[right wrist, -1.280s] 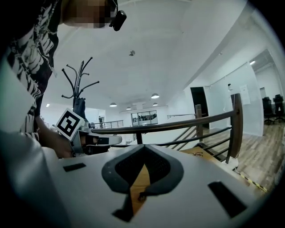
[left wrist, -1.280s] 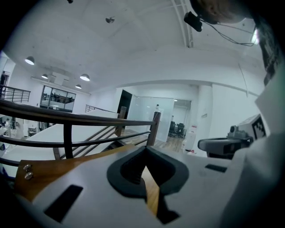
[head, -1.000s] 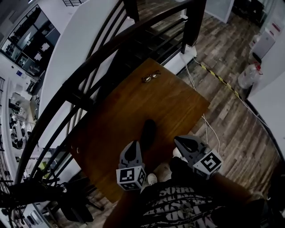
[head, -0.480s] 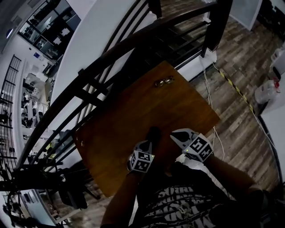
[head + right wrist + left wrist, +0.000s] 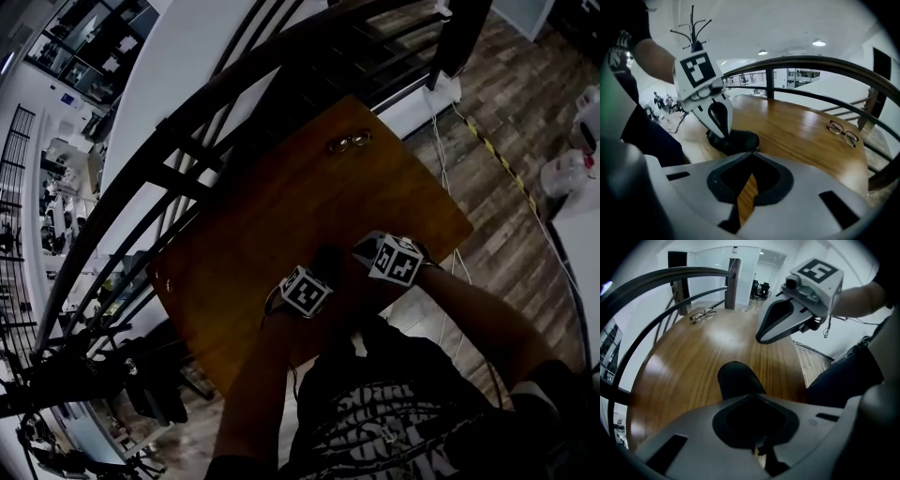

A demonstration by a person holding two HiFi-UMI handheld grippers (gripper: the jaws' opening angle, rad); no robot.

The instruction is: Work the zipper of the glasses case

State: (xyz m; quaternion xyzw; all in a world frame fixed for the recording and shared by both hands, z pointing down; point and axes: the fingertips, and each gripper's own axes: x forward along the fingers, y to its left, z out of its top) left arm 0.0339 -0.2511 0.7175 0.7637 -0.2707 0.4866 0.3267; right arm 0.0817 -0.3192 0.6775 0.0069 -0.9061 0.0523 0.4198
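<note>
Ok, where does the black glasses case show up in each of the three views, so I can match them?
Head view: the glasses case lies low centre, near the near edge of the table.
Left gripper view: centre, just beyond the jaws.
Right gripper view: left of centre, just beyond the jaws.
Shared landmark: the eyeglasses at the table's far end; upper left in the left gripper view, right in the right gripper view.

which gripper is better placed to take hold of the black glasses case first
Left, probably: the left gripper has its shut tip down at the black oval glasses case, while the right gripper hangs shut above the wooden table beside it.
</note>
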